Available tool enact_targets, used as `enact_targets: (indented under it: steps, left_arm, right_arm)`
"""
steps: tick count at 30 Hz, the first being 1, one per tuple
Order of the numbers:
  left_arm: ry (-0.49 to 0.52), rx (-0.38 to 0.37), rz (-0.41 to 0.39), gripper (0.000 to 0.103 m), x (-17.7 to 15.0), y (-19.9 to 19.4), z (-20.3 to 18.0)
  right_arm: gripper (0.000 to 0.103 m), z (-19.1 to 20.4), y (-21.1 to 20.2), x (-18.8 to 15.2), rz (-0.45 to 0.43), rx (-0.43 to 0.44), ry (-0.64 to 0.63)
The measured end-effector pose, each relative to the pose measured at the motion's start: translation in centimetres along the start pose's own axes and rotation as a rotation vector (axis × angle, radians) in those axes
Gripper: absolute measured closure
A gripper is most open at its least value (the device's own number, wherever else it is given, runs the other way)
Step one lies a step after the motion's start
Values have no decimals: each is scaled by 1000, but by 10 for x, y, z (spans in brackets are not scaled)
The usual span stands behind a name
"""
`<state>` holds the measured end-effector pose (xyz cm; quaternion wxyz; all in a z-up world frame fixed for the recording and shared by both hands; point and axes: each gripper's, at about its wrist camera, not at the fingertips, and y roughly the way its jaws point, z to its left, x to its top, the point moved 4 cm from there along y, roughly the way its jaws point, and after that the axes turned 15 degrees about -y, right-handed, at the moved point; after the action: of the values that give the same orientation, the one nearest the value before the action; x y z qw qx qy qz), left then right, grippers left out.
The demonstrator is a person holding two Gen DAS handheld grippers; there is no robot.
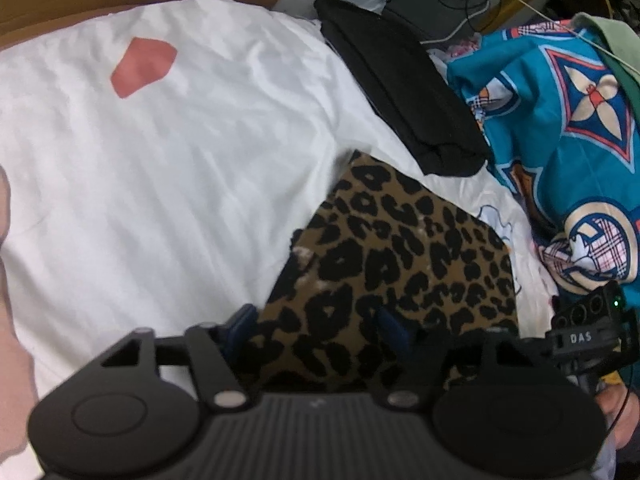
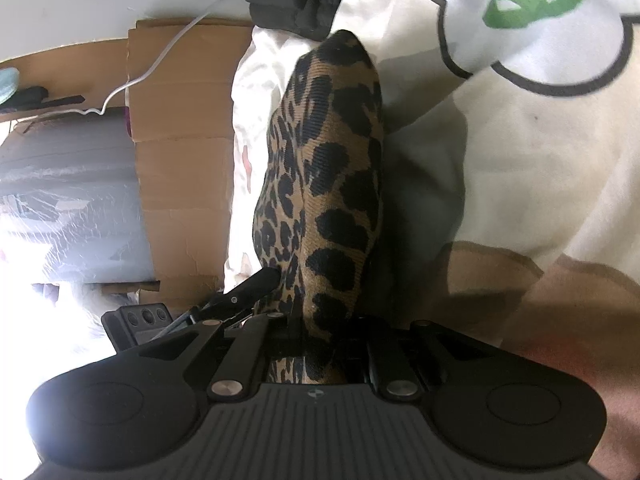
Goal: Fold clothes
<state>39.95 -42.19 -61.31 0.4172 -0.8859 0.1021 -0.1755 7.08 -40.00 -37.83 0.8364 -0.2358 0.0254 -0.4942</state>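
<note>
left gripper: i have its jaws released, straddling the leopard-print garment.
right gripper: jaws clenched on the garment's edge.
garment: lies on the white bedsheet, beside a black folded garment.

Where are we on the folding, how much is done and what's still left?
Done, apparently: a black garment lies folded on the white sheet. In hand: the leopard-print garment; the right gripper is shut on it, and the left gripper stands open over its near edge. Left: the teal patterned cloth lies bunched and unfolded.
</note>
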Motion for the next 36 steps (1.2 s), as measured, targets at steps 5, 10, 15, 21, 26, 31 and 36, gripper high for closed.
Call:
enact_targets:
  steps: [5,10,15,21,26,31,36]
  left_arm:
    - [2,6,4,42,-3,-3,-2]
    - [-51,18,3,44,-9,-6,-10]
    - [-111,25,9,47,-12,0,-15]
    - [-147,25,21,50,-20,8,-25]
    - [-115,51,33,49,-21,-2,-36]
    - [-94,58,44,40,-19,-6,-35]
    - [-66,27,66,23,-13,15,-35]
  right_arm:
    - [95,0,-4,2,2,-10,-9]
    - [95,1,-10,8,4,-26,-21]
    - [95,0,-18,18,1,-41,-33]
    - [95,-4,-28,30,3,-62,-46]
    - [95,-6,-33,35,16,-66,-42]
    - [91,-10,-35,33,16,-67,-26]
    - [72,-10,-40,30,5,-68,-31]
